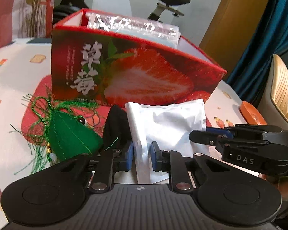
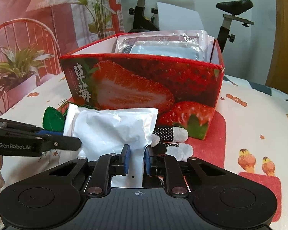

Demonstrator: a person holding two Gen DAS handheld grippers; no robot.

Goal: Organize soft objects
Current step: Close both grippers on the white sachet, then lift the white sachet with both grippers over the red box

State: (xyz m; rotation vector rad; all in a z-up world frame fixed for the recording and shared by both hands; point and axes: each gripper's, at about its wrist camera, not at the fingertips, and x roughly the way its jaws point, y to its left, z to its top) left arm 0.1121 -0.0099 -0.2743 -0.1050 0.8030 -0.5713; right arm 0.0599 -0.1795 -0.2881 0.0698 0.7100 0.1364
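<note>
Left wrist view: left gripper [image 1: 141, 158] and right gripper [image 2: 136, 158] each clamp the white pouch [image 1: 169, 122], near the box [image 1: 136, 71].

Soft indoor light, faint shadows, slight blur throughout, strong fisheye edge bending.

One strawberry box [image 2: 144, 84], one white pouch [image 2: 113, 130], one green sachet [image 1: 71, 136], two claws [image 1: 141, 158] [image 2: 136, 159], one glove [image 2: 172, 134]

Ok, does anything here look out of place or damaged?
Nothing looks damaged or spilled. The white pouch is crumpled, with both grippers, left and right, closed on its near edge. The plastic packets stick up above the strawberry box rim.
</note>
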